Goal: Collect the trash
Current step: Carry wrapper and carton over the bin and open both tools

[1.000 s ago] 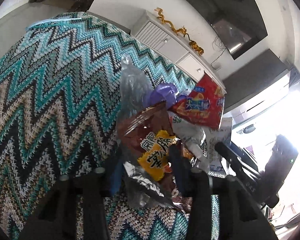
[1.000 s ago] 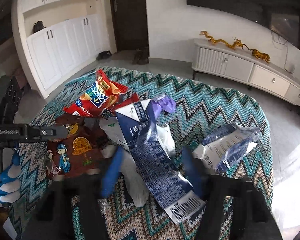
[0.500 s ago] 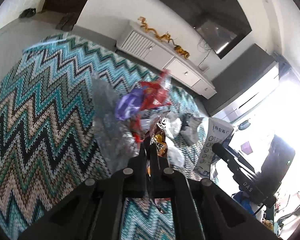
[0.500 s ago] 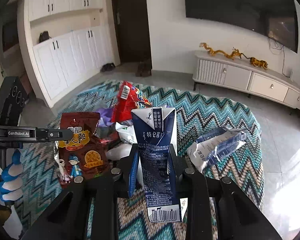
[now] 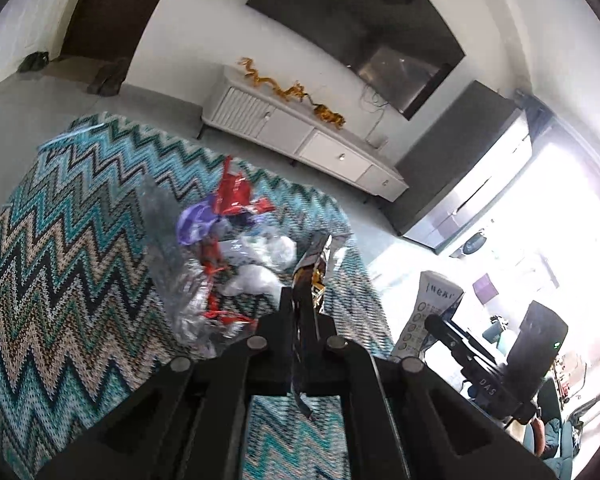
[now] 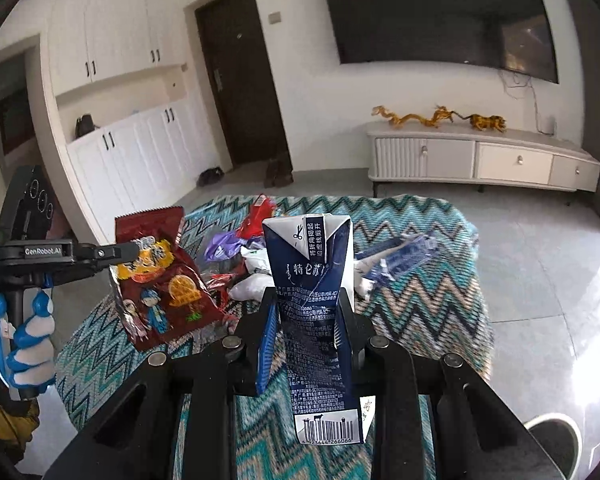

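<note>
My left gripper [image 5: 302, 300] is shut on a brown snack wrapper [image 5: 314, 264], seen edge-on here; in the right wrist view the same brown snack wrapper [image 6: 160, 276] hangs from the left gripper [image 6: 128, 254] above the table's left side. My right gripper [image 6: 310, 300] is shut on a flattened dark blue milk carton [image 6: 316, 304], held upright above the cloth. On the zigzag tablecloth [image 5: 60, 260] lies a trash pile: a red wrapper [image 5: 234, 194], a purple wrapper [image 5: 196, 220], clear plastic [image 5: 172, 248] and white crumpled wrappers [image 5: 256, 272].
A blue-and-white packet [image 6: 396, 260] lies on the cloth's right side. A white low cabinet [image 6: 480, 160] with golden dragon figures stands against the far wall under a TV. A gloved hand [image 6: 24, 332] holds the left gripper's handle. Tiled floor [image 6: 540, 280] surrounds the table.
Both grippers closed on their items, left on the brown wrapper and right on the blue carton, then lifted them off the pile and drew back from the table.
</note>
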Demonstrator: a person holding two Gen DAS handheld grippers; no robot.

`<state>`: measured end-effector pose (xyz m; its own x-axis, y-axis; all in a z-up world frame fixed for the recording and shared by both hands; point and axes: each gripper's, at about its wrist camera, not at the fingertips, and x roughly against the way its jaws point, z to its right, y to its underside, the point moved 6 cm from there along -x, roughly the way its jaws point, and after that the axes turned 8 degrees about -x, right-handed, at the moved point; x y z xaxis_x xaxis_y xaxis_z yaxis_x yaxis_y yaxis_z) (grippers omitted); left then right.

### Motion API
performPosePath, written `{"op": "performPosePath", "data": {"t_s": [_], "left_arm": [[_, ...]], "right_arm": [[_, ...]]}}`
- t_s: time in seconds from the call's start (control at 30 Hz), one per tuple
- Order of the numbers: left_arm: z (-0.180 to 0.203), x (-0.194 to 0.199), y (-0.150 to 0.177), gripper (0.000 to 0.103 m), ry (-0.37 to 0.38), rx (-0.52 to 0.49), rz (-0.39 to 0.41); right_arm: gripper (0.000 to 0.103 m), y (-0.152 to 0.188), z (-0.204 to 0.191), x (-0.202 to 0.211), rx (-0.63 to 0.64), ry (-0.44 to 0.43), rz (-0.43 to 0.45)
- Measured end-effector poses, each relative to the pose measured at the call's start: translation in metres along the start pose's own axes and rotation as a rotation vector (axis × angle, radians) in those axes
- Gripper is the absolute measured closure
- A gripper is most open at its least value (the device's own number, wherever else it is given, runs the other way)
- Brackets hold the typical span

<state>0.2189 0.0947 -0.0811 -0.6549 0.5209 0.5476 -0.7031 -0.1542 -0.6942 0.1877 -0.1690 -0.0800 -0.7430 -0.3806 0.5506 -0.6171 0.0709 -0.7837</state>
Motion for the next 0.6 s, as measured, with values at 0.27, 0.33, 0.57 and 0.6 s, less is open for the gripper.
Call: {"op": "performPosePath", "data": {"t_s": [0.27, 0.33, 0.57, 0.6], "left_arm": [[0.079, -0.021, 0.003, 0.101, 0.091, -0.105, -0.047], [0.102, -0.037, 0.008, 0.101, 0.12, -0.135, -0.077], [0.212, -0.116, 0.043, 0.101, 0.211, -0.273, -0.227], [0.225, -0.127, 0.049, 0.101, 0.221, -0.288, -0.247]], "right_arm": [[0.076, 0.016, 0.076, 0.07, -0.121, 0.106, 0.083], [0.076, 0.024, 0.107, 0.09, -0.168, 0.15, 0.105], [0.076, 0.067, 0.216, 0.137, -0.346, 0.302, 0.134], [0.076, 0.075, 0.232, 0.141, -0.371, 0.321, 0.131]]}}
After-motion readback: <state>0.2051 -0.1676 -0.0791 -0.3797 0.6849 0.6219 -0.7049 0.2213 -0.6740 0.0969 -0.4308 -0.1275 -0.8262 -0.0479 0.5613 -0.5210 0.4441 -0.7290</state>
